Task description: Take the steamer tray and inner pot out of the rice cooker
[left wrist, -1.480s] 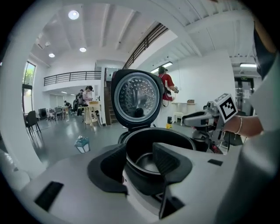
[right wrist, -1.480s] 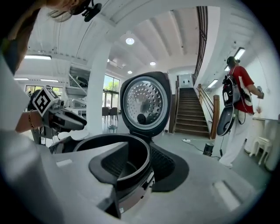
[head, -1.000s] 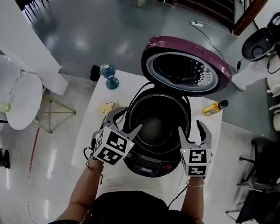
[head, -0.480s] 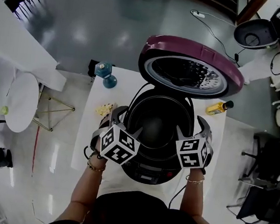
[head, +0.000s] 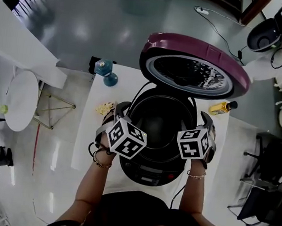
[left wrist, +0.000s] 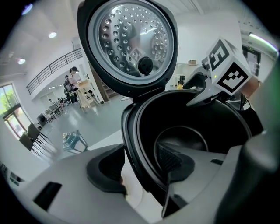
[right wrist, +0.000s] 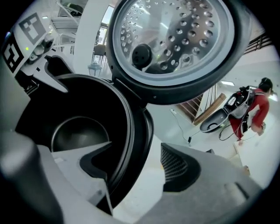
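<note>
Both forearms in from six o'clock, tongs tipped steeply down. Left gripper [left wrist: 140, 169] at nine o'clock, astride rice cooker [head: 147, 173] rim, jaws just closing, not pinching. Right gripper [right wrist: 138, 170] at three o'clock, jaws just widened, apart. Inner pot [head: 160, 126] seated in cooker, lid [head: 194, 73] up.

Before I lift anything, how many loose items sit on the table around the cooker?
3. A blue object at the back-left corner, a yellowish crumpled thing left of the cooker, a yellow bottle lying on its right. The open lid may hide more.
</note>
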A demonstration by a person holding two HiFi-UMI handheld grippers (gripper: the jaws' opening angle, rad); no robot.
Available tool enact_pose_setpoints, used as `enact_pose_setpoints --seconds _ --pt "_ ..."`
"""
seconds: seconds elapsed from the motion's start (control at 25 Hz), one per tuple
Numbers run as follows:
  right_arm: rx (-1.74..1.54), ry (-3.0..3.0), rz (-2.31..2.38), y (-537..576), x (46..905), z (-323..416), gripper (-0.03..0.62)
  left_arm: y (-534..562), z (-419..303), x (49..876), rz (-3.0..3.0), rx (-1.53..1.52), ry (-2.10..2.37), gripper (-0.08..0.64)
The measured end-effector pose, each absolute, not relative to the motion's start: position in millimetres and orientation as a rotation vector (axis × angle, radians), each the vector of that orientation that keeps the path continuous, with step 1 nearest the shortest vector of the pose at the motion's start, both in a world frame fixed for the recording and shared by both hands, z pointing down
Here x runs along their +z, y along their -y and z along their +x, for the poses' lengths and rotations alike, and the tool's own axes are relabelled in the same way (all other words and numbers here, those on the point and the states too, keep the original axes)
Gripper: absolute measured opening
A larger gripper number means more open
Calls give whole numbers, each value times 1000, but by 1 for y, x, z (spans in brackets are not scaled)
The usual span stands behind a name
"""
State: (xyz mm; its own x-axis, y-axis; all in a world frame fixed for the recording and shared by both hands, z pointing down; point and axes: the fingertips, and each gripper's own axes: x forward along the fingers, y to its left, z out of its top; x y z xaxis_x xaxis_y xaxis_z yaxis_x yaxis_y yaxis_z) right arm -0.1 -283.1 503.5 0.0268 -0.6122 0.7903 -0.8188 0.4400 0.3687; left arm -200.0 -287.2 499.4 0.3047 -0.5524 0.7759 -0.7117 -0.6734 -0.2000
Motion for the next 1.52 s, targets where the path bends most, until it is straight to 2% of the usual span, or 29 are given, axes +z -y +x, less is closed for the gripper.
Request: enact_pose_setpoints --seconds 0.16,0.4,0.56,0.64,0.72,0.8,0.92,1.24,1.52 --pt "248 1704 1241 278 499 -6 259 288 -201 496 2380 1316 1197 201" --pt "214 1748 1276 276 484 -8 235 287 -199 488 2401 1319 1190 177" --pt "234 1814 1306 274 472 -12 176 286 -198 479 2418 1294 1189 160" --pt "232 1839 1311 273 466 -14 162 284 -196 471 2437 1277 1192 142" --pt "234 1859 1322 270 461 -15 139 282 -194 463 2457 1242 1194 93" --pt "230 1888 1334 267 454 -16 122 279 -193 456 2469 1211 1201 89" --pt "229 1948 1366 261 442 -21 58 275 -193 444 2500 1189 1227 87" --pt "195 2087 1484 245 400 -24 18 262 -199 404 2564 1122 1339 74" --pt "97 2131 1553 226 368 -30 12 241 -206 373 2614 1025 1426 64"
